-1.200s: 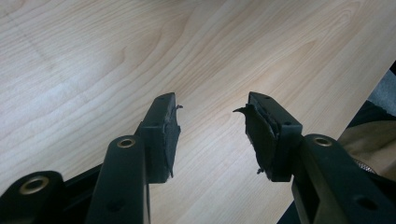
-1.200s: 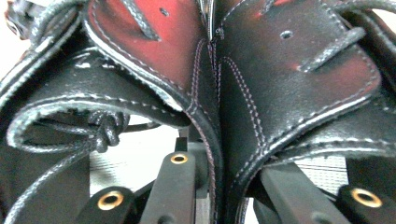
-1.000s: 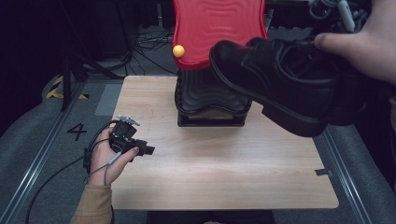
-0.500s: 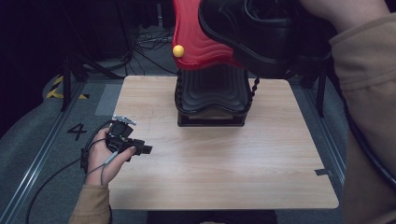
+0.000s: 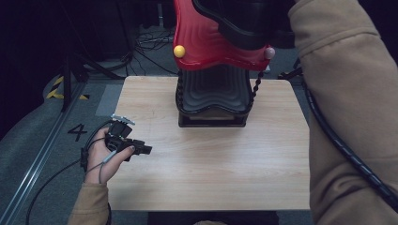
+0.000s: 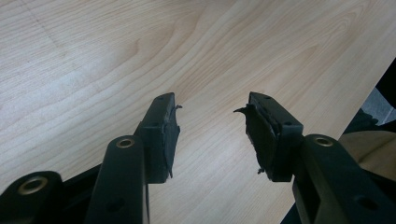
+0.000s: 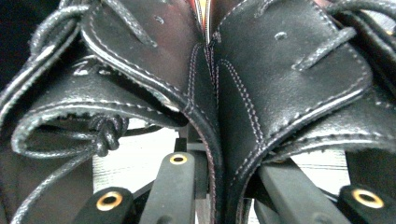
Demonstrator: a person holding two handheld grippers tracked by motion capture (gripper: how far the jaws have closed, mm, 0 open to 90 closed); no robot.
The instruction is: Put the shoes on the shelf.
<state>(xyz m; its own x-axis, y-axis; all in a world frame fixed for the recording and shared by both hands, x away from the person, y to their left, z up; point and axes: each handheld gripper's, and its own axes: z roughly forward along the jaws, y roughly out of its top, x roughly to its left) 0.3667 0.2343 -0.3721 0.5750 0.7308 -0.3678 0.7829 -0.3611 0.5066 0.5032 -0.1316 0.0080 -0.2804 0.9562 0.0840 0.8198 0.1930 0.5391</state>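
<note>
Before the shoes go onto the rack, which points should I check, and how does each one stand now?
1. Right gripper clamps both shoes at their inner edges: ok.
2. Laces clear of the jaws: not ok, a loop hangs beside them.
3. Rack upright on the table: ok.
4. Free shelf in the rack: cannot tell.
5. Left gripper open, apart from the rack: ok.
</note>
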